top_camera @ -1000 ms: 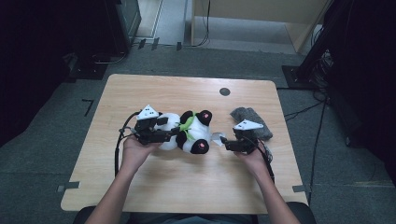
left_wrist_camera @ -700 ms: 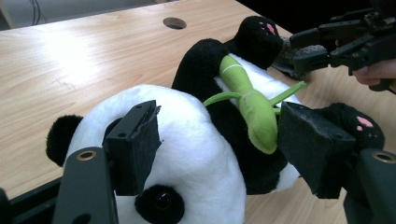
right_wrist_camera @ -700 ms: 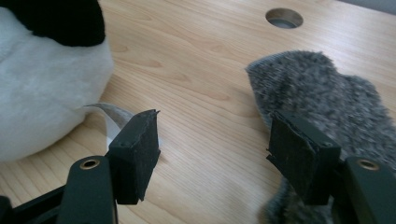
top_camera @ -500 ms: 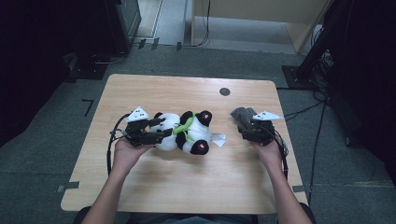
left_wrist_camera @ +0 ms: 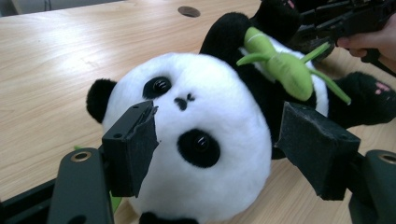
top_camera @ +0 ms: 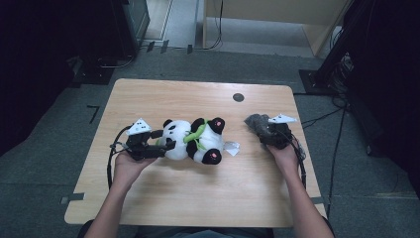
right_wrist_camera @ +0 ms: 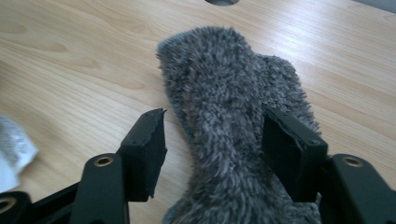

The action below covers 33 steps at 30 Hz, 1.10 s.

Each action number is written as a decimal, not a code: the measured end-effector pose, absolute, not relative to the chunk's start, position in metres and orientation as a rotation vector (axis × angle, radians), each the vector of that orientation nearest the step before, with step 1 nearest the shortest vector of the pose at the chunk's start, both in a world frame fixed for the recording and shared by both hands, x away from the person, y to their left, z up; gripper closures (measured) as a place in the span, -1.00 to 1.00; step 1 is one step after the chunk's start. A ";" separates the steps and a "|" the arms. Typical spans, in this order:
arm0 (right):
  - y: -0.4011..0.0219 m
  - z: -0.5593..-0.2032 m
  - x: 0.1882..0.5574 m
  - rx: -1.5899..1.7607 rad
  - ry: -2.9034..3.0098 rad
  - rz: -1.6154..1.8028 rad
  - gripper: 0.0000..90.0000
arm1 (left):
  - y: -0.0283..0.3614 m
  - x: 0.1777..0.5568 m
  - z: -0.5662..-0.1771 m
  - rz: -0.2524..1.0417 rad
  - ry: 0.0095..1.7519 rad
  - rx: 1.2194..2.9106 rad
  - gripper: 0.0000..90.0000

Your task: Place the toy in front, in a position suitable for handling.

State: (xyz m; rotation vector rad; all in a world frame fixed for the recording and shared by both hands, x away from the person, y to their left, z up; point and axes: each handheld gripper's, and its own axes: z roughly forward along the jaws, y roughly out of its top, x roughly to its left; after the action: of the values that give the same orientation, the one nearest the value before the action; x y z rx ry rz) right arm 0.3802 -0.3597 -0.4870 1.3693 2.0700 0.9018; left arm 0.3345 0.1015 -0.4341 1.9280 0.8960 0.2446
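A black-and-white plush panda (top_camera: pixel 198 141) with a green bamboo sprig (left_wrist_camera: pixel 280 70) lies on its back on the wooden table (top_camera: pixel 198 198), head to the left. My left gripper (top_camera: pixel 166 140) straddles the panda's head (left_wrist_camera: pixel 205 154). Its jaws have been opening; the left pad (left_wrist_camera: pixel 133 149) rests against the face and the right pad (left_wrist_camera: pixel 317 149) stands just clear. My right gripper (top_camera: pixel 262 130) is over a grey furry piece (right_wrist_camera: pixel 233 102) at the right. Its jaws have just been closing around that piece: one pad (right_wrist_camera: pixel 289 154) meets the fur, the other (right_wrist_camera: pixel 144 154) is apart.
A white tag (top_camera: pixel 230 147) sticks out beside the panda's foot. A round dark hole (top_camera: pixel 238 97) sits near the table's far edge. Cables trail from both grippers to the table's sides. Dark equipment and a cabinet stand on the floor beyond.
My right gripper left the panda's foot and tag and moved right to the grey furry piece. My left gripper drew back a little to the left at the panda's head. The panda stayed put.
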 end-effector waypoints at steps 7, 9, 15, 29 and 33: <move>-0.364 -0.496 0.385 1.396 2.066 0.876 0.10 | 0.111 0.335 -0.446 0.216 0.921 1.930 -0.44; -0.368 -0.498 0.386 1.410 2.083 0.912 0.22 | 0.111 0.336 -0.452 0.201 0.927 1.950 -0.59; -0.371 -0.501 0.388 1.423 2.090 0.919 0.32 | 0.110 0.333 -0.457 0.204 0.923 1.951 -0.71; -0.378 -0.495 0.387 1.478 2.111 0.947 0.58 | 0.110 0.346 -0.476 0.174 0.967 1.939 -0.79; -0.377 -0.493 0.384 1.460 2.113 0.981 0.61 | 0.111 0.350 -0.480 0.145 0.949 1.924 -0.83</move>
State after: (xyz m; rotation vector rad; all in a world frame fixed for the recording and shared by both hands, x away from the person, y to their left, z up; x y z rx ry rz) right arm 0.3840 -0.3771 -0.4926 1.4599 2.1129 0.9810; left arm 0.3502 0.1106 -0.4801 1.9239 0.9495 0.1454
